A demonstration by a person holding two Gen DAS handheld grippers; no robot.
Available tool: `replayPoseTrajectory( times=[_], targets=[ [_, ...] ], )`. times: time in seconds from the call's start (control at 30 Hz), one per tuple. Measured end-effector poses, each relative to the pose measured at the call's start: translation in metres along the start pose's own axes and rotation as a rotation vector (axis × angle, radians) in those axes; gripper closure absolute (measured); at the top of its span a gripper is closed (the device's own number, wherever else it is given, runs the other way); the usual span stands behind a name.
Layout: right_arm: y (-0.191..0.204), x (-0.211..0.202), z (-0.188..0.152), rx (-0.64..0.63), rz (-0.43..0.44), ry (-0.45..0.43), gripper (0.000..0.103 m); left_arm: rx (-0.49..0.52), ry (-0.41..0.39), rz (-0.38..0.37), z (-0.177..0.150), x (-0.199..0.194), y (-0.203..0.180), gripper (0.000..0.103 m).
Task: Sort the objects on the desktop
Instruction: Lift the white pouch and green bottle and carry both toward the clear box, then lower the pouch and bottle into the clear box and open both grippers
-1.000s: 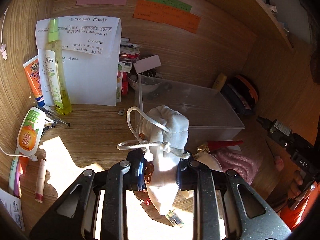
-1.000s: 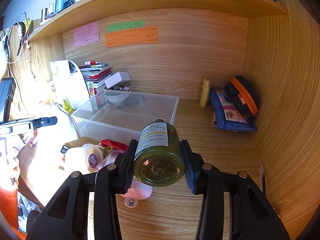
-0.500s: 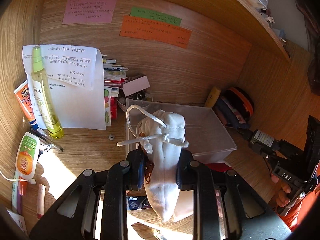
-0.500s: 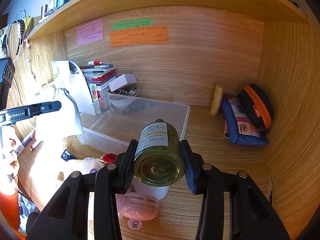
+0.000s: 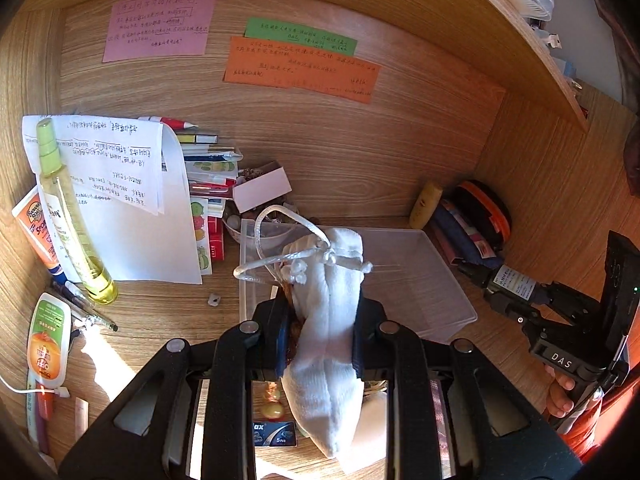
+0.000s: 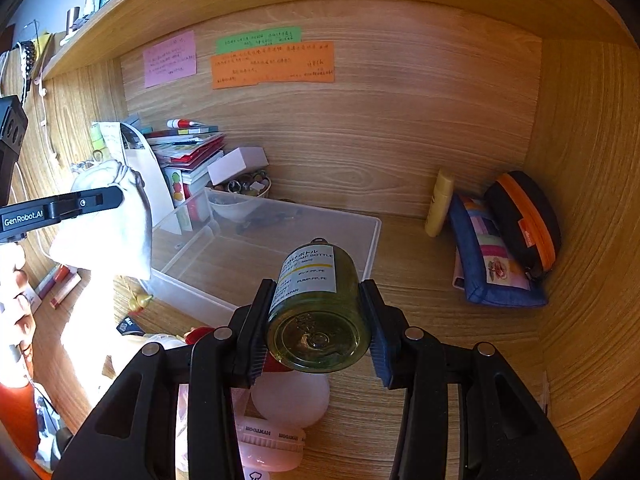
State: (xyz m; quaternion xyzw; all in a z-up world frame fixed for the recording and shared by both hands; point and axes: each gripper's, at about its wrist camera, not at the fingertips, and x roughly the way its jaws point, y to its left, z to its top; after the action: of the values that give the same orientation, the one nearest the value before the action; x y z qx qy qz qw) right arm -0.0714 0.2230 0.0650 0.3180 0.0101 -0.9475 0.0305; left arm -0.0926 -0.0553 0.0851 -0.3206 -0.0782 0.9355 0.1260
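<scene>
We see 2 grips — the left gripper [image 5: 320,332] has its fingers clamped on a white pouch [image 5: 326,320], the right gripper [image 6: 318,324] on a green bottle [image 6: 316,304] — both held above the clear bin [image 6: 372,240] on the tabletop [image 6: 420,344].

Small handwriting on pink paper note [image 5: 159,26] and orange paper strip [image 5: 302,69] unreadable. White drawstring cloth pouch [image 5: 326,320] hides the desk items beneath it. Green glass pump bottle [image 6: 318,304]: pump end hidden behind its body.

black tool [image 5: 320,340], silver screws, orange sleeve [image 5: 608,412]
</scene>
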Motion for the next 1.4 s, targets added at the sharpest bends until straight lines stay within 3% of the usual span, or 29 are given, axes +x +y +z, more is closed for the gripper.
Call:
replayPoseTrajectory(
  times=[0.6,0.93,1.4],
  targets=[
    [-0.01,0.03,0.018,-0.012,0.038,0.016,0.064,0.012,0.016,-0.01,0.026,0.027,0.0,0.08],
    [-0.01,0.058,0.014,-0.031,0.058,0.072,0.064,-0.009,0.153,-0.012,0.009,0.085,0.006,0.08],
    [0.001,0.09,0.008,-0.074,0.097,0.136,0.064,0.045,0.197,0.016,-0.001,0.107,0.0,0.08]
  ],
)
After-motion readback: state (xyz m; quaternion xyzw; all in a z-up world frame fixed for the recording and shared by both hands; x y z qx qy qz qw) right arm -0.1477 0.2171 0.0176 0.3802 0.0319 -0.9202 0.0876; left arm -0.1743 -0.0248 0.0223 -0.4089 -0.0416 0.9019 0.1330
